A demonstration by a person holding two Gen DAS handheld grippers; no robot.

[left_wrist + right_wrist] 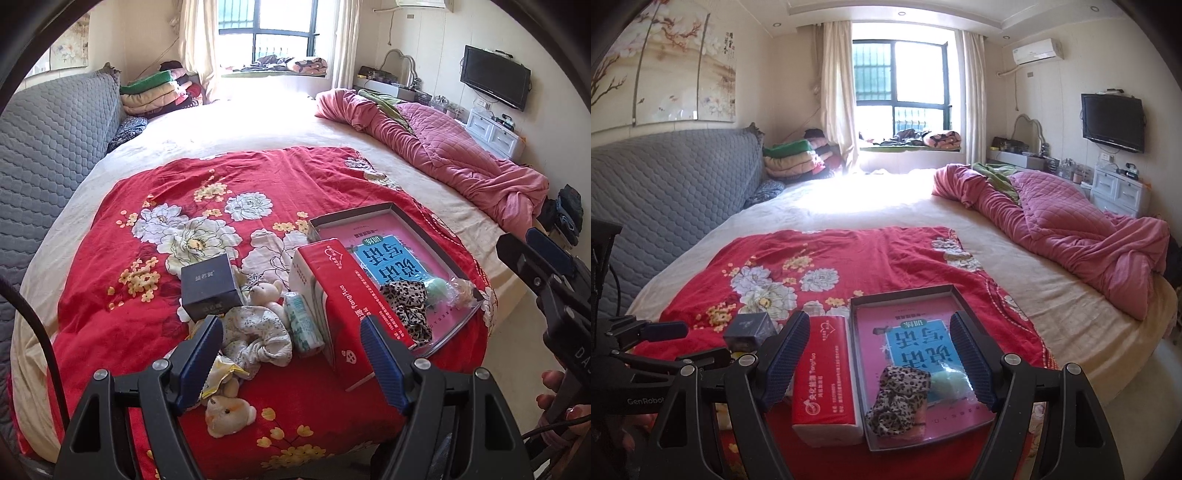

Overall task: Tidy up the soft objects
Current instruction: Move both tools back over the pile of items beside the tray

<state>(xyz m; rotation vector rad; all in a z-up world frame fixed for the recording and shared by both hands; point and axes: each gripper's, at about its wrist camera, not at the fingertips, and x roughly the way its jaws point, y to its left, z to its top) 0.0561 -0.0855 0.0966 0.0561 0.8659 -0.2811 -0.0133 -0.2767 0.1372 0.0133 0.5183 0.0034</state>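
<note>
Currently both tongs, left tongs (291,363) and right tongs (877,360), gape wide, empty. White scrunchie (255,332), left of tissue pack (347,306): light, limp; pinch bunched fabric mid-ring.

A grey quilted headboard (676,184) runs along the left of the bed (871,218), with a stack of folded blankets (794,157) at its far end by the curtained window (901,86). A rumpled pink quilt (1082,236) lies along the bed's right side. On the right wall hang a black television (1112,122) and an air conditioner (1038,51); a flower painting (661,62) hangs above the headboard.
</note>
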